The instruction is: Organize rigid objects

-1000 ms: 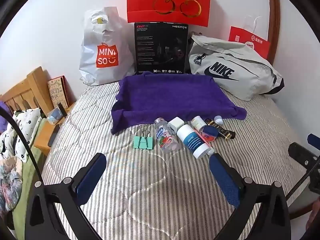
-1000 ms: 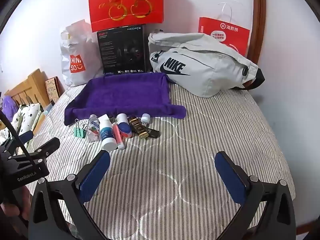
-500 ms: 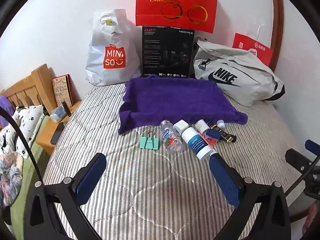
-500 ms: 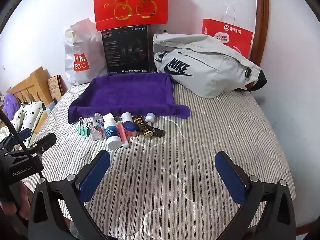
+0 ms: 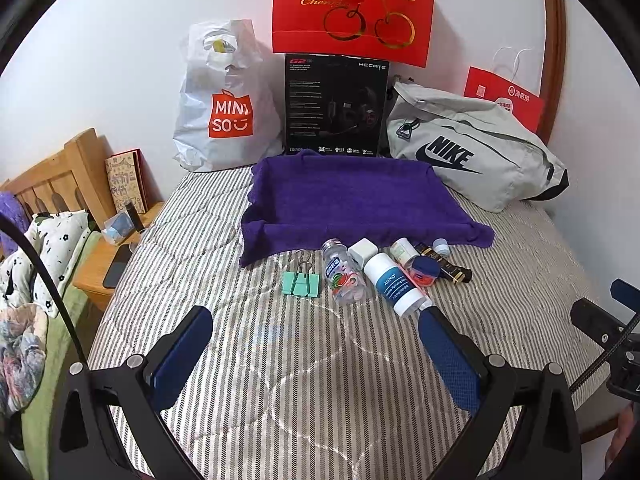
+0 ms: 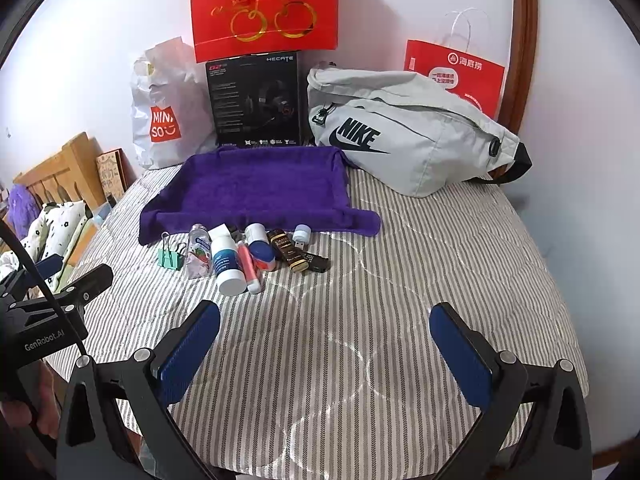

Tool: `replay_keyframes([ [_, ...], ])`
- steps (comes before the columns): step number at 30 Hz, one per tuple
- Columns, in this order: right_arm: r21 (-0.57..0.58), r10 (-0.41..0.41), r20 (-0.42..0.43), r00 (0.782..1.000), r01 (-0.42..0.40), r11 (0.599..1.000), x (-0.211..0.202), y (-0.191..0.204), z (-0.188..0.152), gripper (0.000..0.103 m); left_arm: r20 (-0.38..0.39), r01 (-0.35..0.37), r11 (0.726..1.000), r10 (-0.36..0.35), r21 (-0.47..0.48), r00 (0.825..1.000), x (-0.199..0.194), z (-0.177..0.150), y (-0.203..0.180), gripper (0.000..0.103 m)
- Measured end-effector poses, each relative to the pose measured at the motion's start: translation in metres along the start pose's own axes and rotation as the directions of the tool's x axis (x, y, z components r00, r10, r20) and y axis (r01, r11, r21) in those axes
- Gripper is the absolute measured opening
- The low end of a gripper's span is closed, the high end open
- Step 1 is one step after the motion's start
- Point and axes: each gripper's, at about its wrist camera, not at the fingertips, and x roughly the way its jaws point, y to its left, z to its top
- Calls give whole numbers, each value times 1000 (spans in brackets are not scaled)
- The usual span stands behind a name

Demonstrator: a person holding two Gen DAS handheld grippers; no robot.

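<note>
A: Nearest, the left gripper and right gripper hang over the striped bedspread, jaws spread wide, nothing held.

B: And the objects?

A: Clustered just before the purple towel: green binder clip, clear candy bottle, white bottle. Light, stiff, probably slippery; grip the bottles across their bodies.

B: Changes?

A: Both cameras have drawn slightly closer; nothing has shifted.
</note>
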Motion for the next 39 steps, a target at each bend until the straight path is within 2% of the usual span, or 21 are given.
replay_keyframes([
  [39,-3,-9,-17,1000,9,1000,1,-1,-4,103,-10,10,1000,-10,7,1000,-2,-1,-3,103],
])
